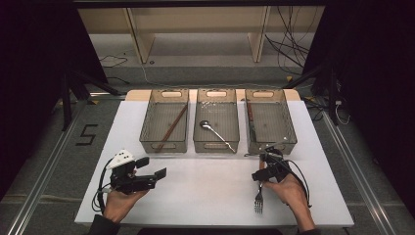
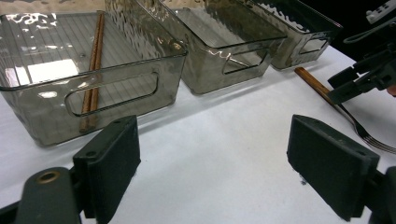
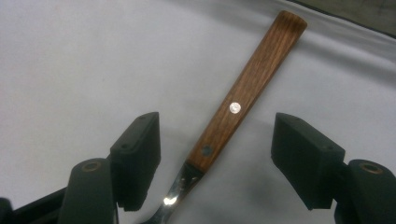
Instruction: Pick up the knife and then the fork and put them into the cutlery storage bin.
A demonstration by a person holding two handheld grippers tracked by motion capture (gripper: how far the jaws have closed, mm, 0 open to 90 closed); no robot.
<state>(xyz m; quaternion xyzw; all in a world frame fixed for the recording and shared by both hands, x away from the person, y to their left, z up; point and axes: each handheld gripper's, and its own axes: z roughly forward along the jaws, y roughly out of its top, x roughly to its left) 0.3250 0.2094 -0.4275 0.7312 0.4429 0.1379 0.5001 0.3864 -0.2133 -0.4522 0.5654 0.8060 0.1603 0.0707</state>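
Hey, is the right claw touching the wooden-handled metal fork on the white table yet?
Apart. In the right gripper view, the right claw straddles the wooden-handled metal fork, with bare white table visible between each black pad and the handle.

3 clear grey bins, far side of white table (image 1: 205, 196): L bin (image 1: 164, 120) w/ chopsticks (image 1: 172, 128); mid bin (image 1: 216, 120) w/ spoon (image 1: 216, 133); R bin (image 1: 269, 120) w/ wood-handled utensil (image 1: 250, 117).
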